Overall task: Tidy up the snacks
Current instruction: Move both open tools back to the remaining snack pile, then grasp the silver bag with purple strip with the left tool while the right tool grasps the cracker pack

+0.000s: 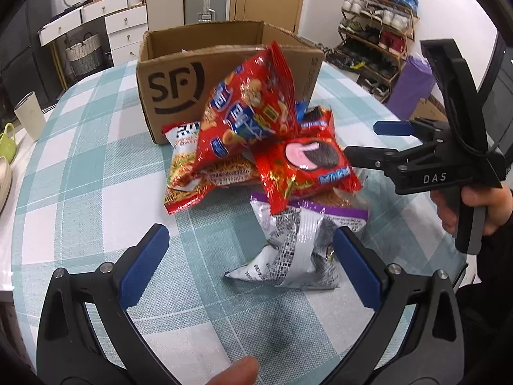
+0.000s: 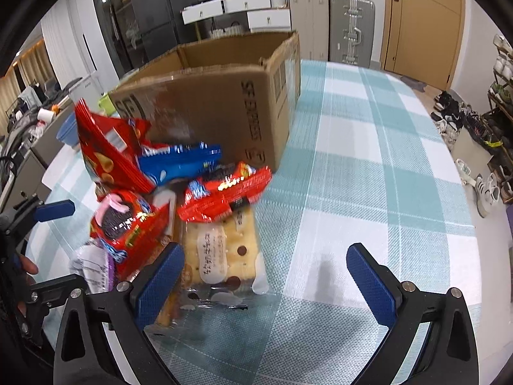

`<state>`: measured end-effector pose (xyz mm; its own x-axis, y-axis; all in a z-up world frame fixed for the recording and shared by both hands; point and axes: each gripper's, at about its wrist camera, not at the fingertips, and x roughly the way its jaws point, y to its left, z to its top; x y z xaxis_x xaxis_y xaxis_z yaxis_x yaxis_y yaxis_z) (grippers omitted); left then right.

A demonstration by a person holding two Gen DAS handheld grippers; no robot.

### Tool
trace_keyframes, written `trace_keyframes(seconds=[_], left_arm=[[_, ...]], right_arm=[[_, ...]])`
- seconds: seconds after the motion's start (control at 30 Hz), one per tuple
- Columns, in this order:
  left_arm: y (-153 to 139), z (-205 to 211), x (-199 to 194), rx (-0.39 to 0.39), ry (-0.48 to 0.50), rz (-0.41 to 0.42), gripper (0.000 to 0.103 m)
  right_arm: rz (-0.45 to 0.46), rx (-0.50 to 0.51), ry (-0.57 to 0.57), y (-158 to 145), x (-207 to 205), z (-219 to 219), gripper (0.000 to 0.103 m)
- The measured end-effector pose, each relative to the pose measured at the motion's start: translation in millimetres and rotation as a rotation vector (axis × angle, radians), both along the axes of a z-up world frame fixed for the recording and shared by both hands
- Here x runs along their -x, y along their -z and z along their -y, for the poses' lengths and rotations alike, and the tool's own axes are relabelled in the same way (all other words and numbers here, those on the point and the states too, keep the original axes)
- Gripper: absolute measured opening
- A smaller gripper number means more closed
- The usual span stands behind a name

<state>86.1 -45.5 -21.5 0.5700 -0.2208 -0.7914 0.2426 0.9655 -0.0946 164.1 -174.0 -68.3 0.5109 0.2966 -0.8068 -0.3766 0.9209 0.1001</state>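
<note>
An open SF cardboard box (image 1: 173, 73) stands on the checked tablecloth (image 1: 96, 166). In front of it lies a pile of snacks: a big red bag (image 1: 250, 112) tipped up and blurred, a red cookie pack (image 1: 304, 166), a noodle-snack bag (image 1: 186, 176) and a silver bag (image 1: 288, 250). My left gripper (image 1: 250, 268) is open, its fingers on either side of the silver bag's near end. My right gripper (image 1: 362, 141) is open just right of the cookie pack. In the right wrist view the right gripper (image 2: 266, 285) is open beside a clear cracker pack (image 2: 221, 250), behind which lie a blue pack (image 2: 179, 160) and the box (image 2: 208, 102).
A pale cup (image 1: 29, 115) and a green item (image 1: 8, 141) sit at the table's left edge. A shoe rack (image 1: 378, 32), suitcases (image 1: 205, 0) and white drawers (image 1: 125, 29) stand beyond the table. Bare checked cloth (image 2: 368, 160) lies right of the box.
</note>
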Motion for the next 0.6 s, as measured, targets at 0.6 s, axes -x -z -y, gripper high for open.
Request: trace_keyframes(seconds=[0.6], left_arm=[[22.5,8.2,-9.5,-0.009,0.058,-0.06,0.102]], right_arm=[[-0.031,0.051,-0.062,22.4,-17.0,-18.0,0.102]])
